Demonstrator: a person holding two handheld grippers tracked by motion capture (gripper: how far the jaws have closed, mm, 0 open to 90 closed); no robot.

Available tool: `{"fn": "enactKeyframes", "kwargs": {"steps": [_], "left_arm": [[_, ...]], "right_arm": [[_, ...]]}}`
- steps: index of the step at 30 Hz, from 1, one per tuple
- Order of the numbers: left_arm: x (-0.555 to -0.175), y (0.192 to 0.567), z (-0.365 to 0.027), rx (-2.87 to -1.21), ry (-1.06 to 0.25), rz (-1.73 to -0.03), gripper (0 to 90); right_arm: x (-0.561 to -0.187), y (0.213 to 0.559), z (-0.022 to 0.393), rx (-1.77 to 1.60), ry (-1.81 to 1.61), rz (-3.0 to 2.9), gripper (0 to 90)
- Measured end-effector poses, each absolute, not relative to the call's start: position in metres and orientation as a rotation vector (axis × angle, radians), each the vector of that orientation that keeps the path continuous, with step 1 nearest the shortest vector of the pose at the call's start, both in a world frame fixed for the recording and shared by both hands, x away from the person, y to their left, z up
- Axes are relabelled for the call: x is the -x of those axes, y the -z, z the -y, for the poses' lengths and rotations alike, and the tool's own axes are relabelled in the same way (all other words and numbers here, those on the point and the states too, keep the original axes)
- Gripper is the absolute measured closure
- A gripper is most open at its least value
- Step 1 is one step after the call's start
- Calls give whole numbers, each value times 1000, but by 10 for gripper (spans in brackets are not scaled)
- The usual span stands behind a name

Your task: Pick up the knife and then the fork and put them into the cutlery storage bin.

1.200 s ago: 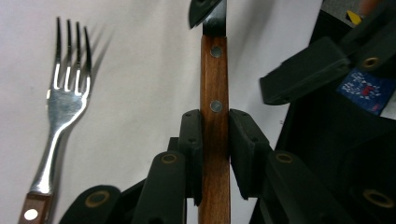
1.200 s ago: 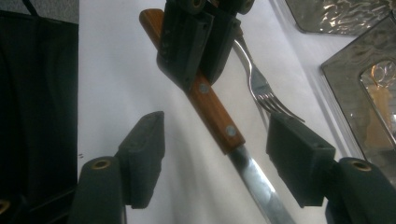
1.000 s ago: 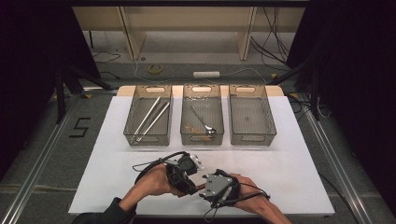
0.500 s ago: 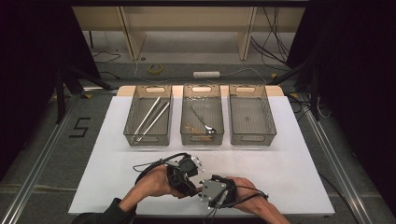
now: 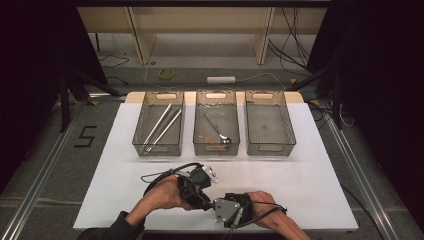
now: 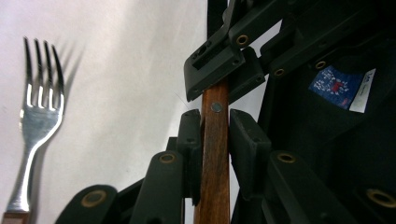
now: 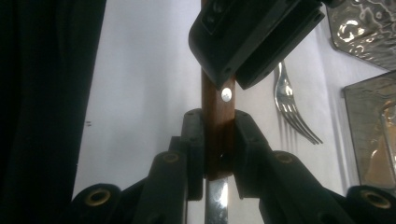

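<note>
A utensil with a brown wooden handle (image 6: pixel 215 186) and a silver rivet is held between both grippers near the table's front edge. In the left gripper view my left gripper (image 6: pixel 215 135) is shut on the handle, and the right gripper (image 6: pixel 224 79) grips it farther up. In the right gripper view my right gripper (image 7: pixel 218 126) has its pads pressed on the handle (image 7: pixel 217 112); its jaws have just been closing around it. The left gripper (image 7: pixel 233 70) holds the handle beyond. The utensil's head is hidden. In the high view, left gripper (image 5: pixel 204 199) and right gripper (image 5: pixel 216 205) meet tip to tip.
A steel fork (image 6: pixel 39 107) lies on the white table beside the grippers, also the fork (image 7: pixel 292 107). Three mesh bins stand in a row at the back: the left bin (image 5: pixel 159 150) holds two long metal rods, the middle bin (image 5: pixel 216 150) a spoon, the right bin (image 5: pixel 270 150) nothing.
The right gripper has edged slightly toward the table's front edge in the high view. The left hand looks unmoved.
</note>
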State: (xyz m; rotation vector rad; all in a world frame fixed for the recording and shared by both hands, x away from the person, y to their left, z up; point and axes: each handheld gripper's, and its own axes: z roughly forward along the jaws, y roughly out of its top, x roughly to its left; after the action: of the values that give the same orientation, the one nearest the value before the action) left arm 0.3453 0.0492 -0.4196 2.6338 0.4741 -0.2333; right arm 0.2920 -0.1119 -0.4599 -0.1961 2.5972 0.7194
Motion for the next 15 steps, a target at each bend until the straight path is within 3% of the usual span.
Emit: {"fn": "enactKeyframes", "kwargs": {"steps": [1,7,11,15], "left_arm": [[-346,419,-50,-2627,234,-475,719],[-347,414,-55,-2586,180,-493,434],[-350,407,-63,-2526,124,-496,320],[-350,398,-74,-2472,44,-498,276]], "right_arm": [[-293,459,113,203,-715,-2592,774],[-296,455,118,179,-712,-2587,774],[-297,454,123,149,-706,-2584,774],[-301,450,132,93,-722,-2565,774]]}}
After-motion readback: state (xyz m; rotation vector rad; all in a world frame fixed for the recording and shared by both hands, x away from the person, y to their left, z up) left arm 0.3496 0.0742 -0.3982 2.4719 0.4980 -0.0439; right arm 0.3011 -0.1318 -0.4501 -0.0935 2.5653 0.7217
